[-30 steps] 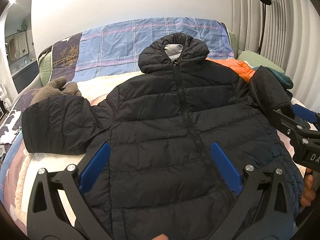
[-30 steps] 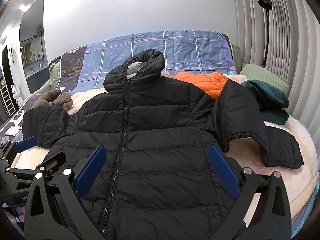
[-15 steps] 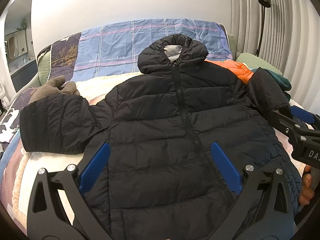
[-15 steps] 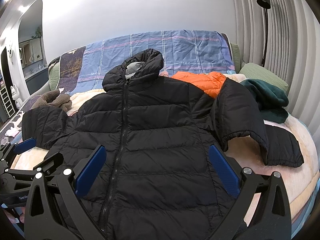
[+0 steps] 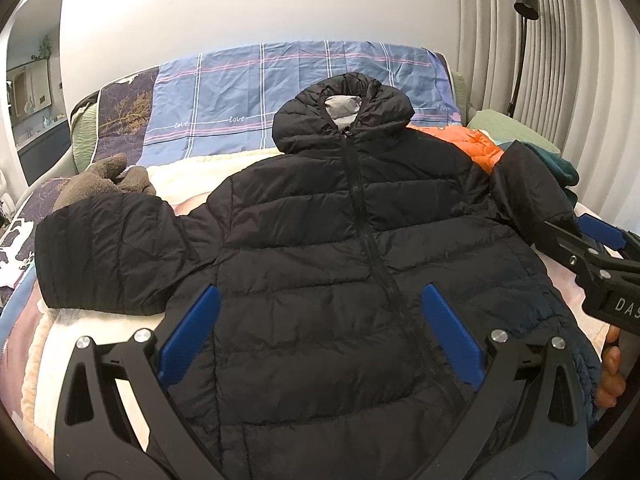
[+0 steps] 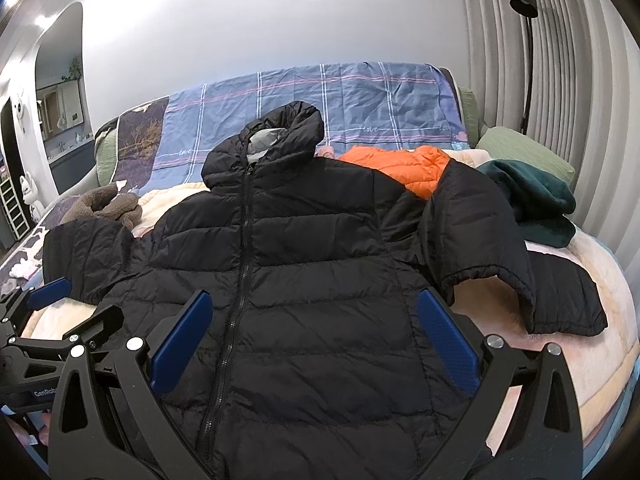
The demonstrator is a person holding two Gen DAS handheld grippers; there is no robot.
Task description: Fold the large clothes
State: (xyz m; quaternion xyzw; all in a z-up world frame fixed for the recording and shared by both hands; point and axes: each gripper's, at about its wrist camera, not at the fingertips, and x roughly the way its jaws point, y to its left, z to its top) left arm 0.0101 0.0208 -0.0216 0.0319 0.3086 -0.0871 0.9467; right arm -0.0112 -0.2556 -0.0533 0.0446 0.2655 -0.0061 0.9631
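Since a second ago, almost nothing is changing: both cameras are drifting only slightly, and the jacket is lying where it was, so we are judging that the fold is not yet started and we are still lining up.

Our left tongs (image 5: 320,338) are hovering with the jaws spread wide, empty, above the lower front of the black puffer jacket (image 5: 344,256). Our right tongs (image 6: 314,338) are likewise spread wide and holding nothing, also above the lower front, a little to the right of the zip.

The jacket is lying face up on the bed (image 6: 580,344), zipped closed, hood toward the headboard and hem toward us. Its quilted shell is looking puffy and slippery. The sleeve on our left (image 5: 104,252) is stretching straight out sideways. The sleeve on our right (image 6: 484,248) is bending at the elbow and folding back on itself, its cuff lying flat on the blanket.

Beyond the jacket, an orange garment (image 6: 404,168) is peeking out from under its right shoulder, a dark green garment (image 6: 536,200) is sitting near the right edge, and a grey fleece item (image 5: 104,178) is resting beside the left sleeve. A blue plaid cover (image 5: 280,92) is draping the headboard.
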